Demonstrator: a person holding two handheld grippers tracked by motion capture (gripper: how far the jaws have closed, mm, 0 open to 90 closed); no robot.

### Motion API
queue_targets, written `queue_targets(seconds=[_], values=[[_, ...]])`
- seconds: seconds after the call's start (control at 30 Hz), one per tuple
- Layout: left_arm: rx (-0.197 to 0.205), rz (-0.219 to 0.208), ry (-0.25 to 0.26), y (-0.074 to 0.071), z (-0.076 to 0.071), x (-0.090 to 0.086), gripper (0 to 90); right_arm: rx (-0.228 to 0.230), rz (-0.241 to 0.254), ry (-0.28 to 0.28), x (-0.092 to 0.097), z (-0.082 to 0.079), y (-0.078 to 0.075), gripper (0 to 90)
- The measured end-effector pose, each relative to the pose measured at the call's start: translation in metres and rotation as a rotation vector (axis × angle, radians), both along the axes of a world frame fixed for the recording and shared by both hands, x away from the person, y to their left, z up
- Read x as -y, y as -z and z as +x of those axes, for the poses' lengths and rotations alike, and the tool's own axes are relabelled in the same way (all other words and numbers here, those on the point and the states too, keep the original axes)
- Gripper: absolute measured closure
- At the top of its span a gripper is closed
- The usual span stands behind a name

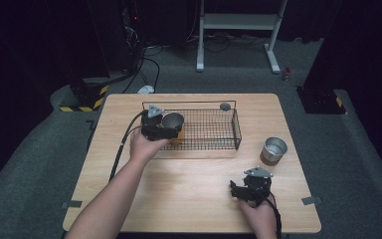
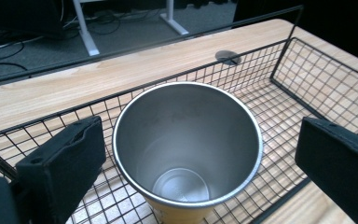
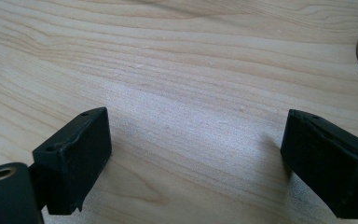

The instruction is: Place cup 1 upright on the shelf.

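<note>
Upright inside wire basket [image 1: 214, 130], steel cup [image 2: 186, 144] between spread jaws of left gripper [image 2: 186, 158], pads clear of its rim, released. No readable writing on it. Beyond, second cup [image 1: 274, 150] near right gripper [image 1: 246, 191], agape over bare wooden table [image 3: 177, 70]. Grey carpet, dark room around.

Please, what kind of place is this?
Probably a lab or studio for recording handling tasks: a wooden table on grey carpet, dark surroundings, floor cables, and a white equipment stand behind.
</note>
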State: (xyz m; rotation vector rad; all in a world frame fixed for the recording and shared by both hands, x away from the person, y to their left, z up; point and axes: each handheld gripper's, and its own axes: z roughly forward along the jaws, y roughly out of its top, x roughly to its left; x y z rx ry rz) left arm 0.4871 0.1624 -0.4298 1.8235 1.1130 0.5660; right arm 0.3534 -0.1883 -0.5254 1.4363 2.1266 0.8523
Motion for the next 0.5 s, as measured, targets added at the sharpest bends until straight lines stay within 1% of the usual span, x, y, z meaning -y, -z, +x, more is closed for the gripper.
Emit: queue_targets(seconds=[0.03, 0.13, 0.2, 0.23, 0.27, 0.37, 0.5], values=[[0.003, 0.005, 0.004, -0.001, -0.002, -0.001, 2.3, 0.000, 0.000, 0.000, 0.000, 0.000, 0.000, 8.4], [0.016, -0.006, 0.012, -0.003, -0.008, -0.003, 2.3, 0.000, 0.000, 0.000, 0.000, 0.000, 0.000, 8.4], [0.008, -0.008, 0.023, -0.004, -0.011, -0.005, 2.5, 0.000, 0.000, 0.001, 0.000, 0.000, 0.000, 8.4], [0.004, -0.017, 0.027, -0.004, -0.012, -0.006, 2.6, -0.001, 0.001, 0.002, 0.000, 0.000, 0.000, 8.4], [0.006, -0.010, 0.032, -0.004, -0.014, -0.007, 3.0, 0.000, 0.000, 0.001, 0.000, 0.000, 0.000, 8.4], [-0.013, 0.000, 0.040, -0.003, -0.019, -0.010, 3.7, 0.000, 0.000, 0.000, 0.000, 0.000, 0.000, 8.4], [-0.009, -0.002, 0.049, -0.002, -0.026, -0.016, 3.8, 0.000, 0.000, 0.000, 0.000, 0.000, 0.000, 8.4]])
